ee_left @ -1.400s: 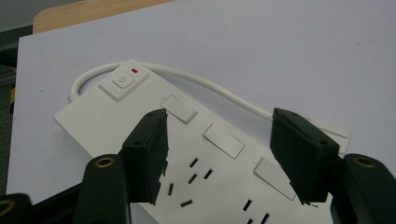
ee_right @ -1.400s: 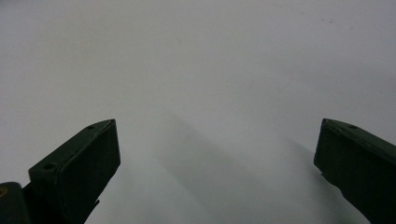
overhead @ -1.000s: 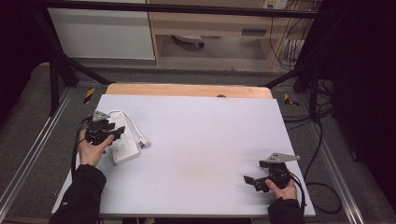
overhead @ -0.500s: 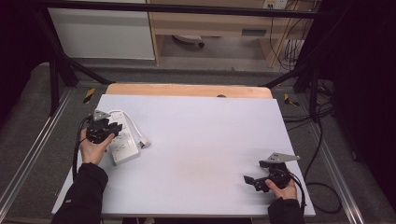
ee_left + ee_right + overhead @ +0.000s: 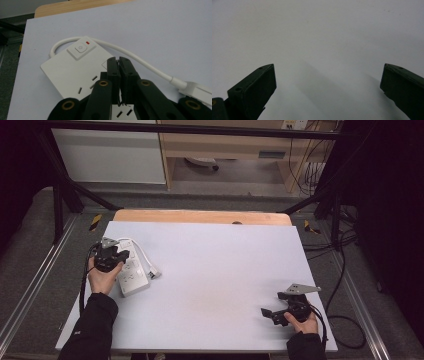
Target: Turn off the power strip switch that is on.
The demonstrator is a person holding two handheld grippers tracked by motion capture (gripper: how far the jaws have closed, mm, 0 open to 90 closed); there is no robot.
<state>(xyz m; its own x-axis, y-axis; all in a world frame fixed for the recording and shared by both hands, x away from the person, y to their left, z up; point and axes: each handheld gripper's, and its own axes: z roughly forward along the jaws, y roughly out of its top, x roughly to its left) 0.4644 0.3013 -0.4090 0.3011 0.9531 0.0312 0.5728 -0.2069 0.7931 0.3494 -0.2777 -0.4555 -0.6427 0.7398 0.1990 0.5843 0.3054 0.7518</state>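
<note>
White tabletop (image 5: pixel 210 285): at nine o'clock the left gripper (image 5: pixel 119 61), jaws together, has edged over the white plastic power strip (image 5: pixel 72 72); right gripper (image 5: pixel 327 87), five o'clock, stays spread apart.

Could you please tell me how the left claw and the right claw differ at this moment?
The left claw has its jaws pressed together, while the right claw has its jaws spread wide apart. The left claw is above the white power strip, with nothing between its jaws; the right claw is over bare table near the front right corner. Both are black, hand-held and hold nothing.
</note>
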